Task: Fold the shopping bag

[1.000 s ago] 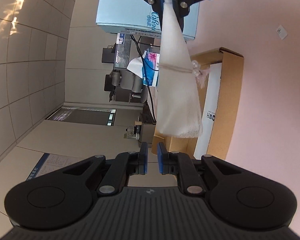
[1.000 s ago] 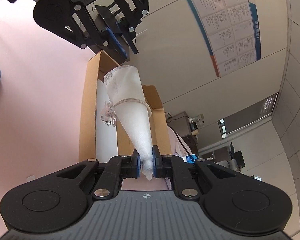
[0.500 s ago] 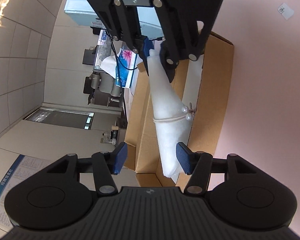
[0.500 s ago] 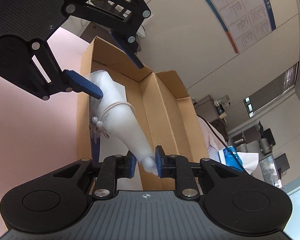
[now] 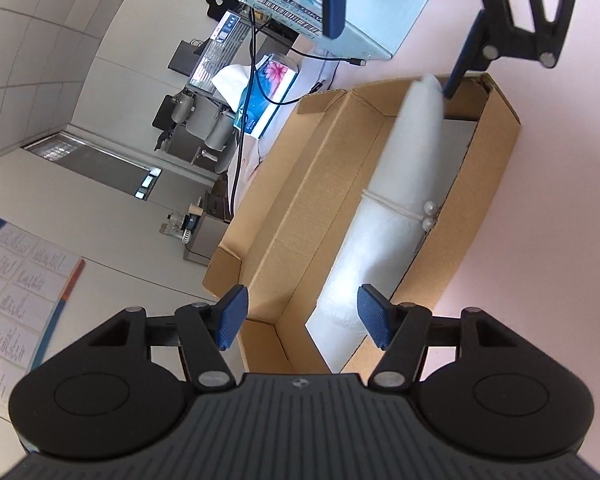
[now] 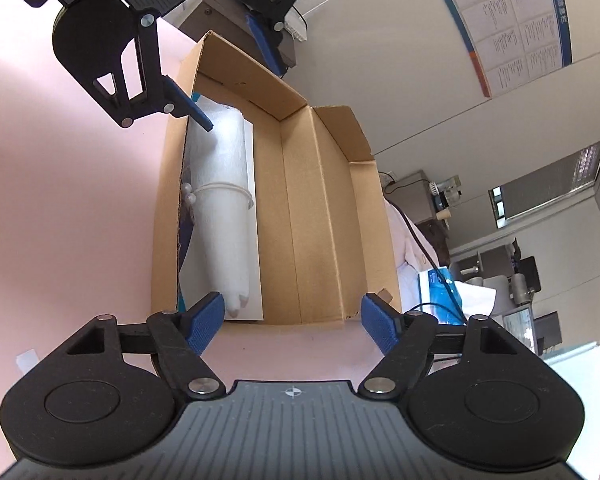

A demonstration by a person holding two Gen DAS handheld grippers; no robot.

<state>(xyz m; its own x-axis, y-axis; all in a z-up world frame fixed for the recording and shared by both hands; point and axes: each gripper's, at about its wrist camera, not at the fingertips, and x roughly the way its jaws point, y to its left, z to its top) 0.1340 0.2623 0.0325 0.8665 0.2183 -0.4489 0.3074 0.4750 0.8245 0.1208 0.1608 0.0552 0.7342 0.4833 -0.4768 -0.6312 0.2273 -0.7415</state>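
The rolled shopping bag (image 6: 220,216) lies lengthwise along the cardboard box's (image 6: 316,216) table-side wall, between the left gripper (image 5: 300,316) and right gripper (image 6: 292,316), whose jaws have just opened off it.

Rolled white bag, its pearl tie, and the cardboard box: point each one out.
rolled white bag (image 6: 220,216): right wrist view, mid-body of the roll.
pearl tie (image 5: 429,216): left wrist view, the two beads.
cardboard box (image 6: 320,216): right wrist view, bare inner floor.

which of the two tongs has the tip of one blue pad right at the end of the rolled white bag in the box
The left tongs: one pad tip sits at the far end of the rolled bag. The right tongs stand open short of the cardboard box, clear of the bag.
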